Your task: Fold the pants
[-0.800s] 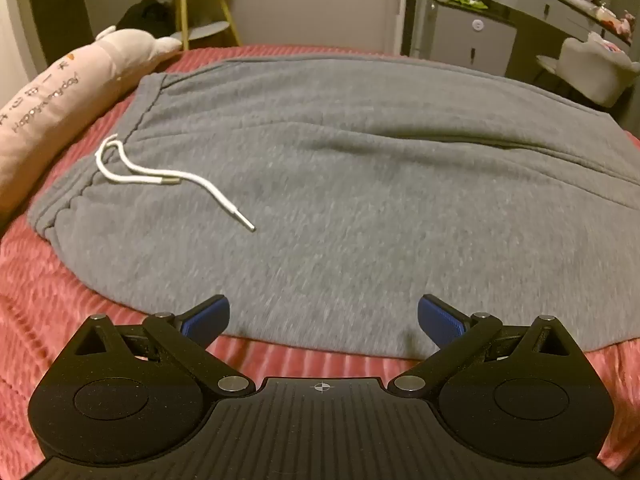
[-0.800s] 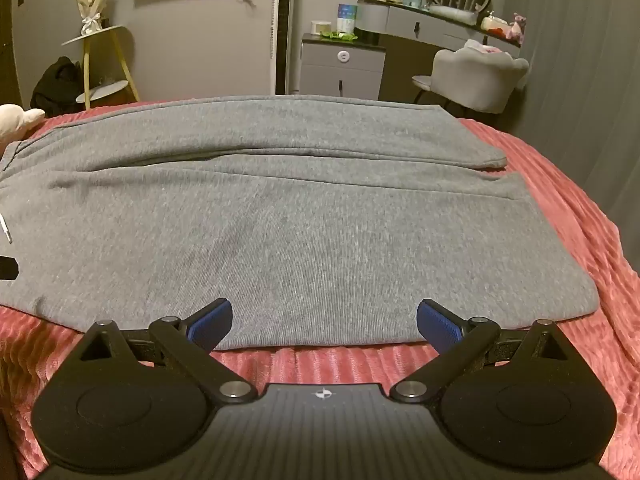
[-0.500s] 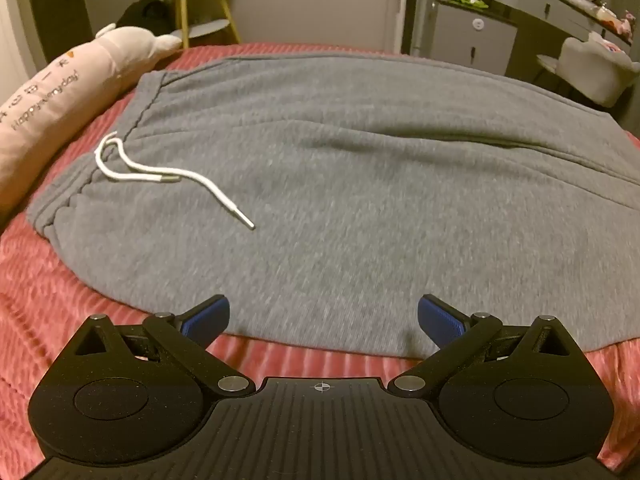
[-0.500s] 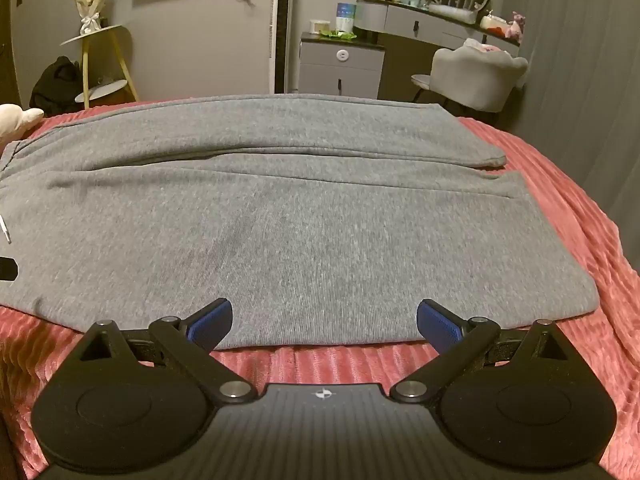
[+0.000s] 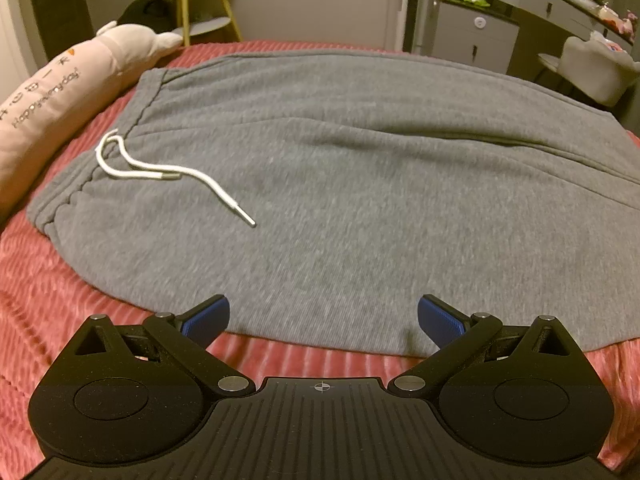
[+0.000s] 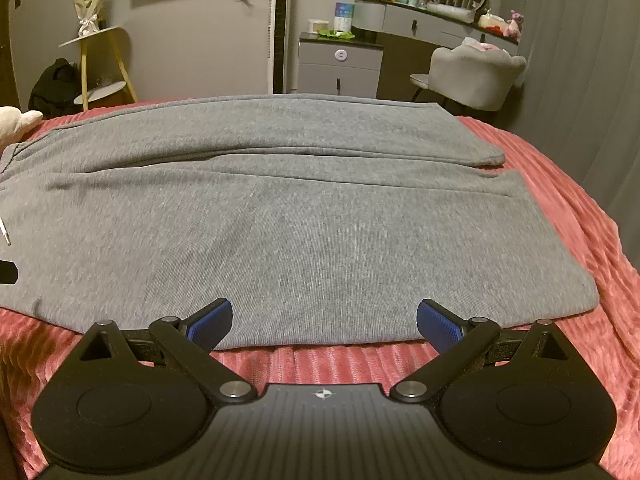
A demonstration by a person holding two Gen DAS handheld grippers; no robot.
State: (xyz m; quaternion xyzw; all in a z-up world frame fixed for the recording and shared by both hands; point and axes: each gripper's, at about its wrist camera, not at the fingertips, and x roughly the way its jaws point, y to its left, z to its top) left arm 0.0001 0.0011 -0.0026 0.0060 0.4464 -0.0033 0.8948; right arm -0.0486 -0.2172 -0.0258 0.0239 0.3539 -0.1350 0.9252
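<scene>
Grey sweatpants (image 5: 360, 200) lie flat across a red ribbed bedspread (image 5: 48, 304), waistband to the left with a white drawstring (image 5: 160, 170) lying on the fabric. In the right wrist view the pants (image 6: 300, 232) show both legs side by side, with the cuffs at the right. My left gripper (image 5: 323, 320) is open and empty, just above the near edge of the pants at the waist end. My right gripper (image 6: 324, 322) is open and empty over the near edge of the near leg.
A long pink plush pillow (image 5: 52, 108) lies along the left side of the bed. Beyond the bed stand a yellow-legged side table (image 6: 100, 68), a grey cabinet (image 6: 340, 64), a dressing table and a pale chair (image 6: 476, 76). A grey curtain (image 6: 592, 80) hangs at the right.
The left wrist view has shifted very slightly, so the pants sit a touch lower left. The right gripper has barely moved. Both grippers stay open.
</scene>
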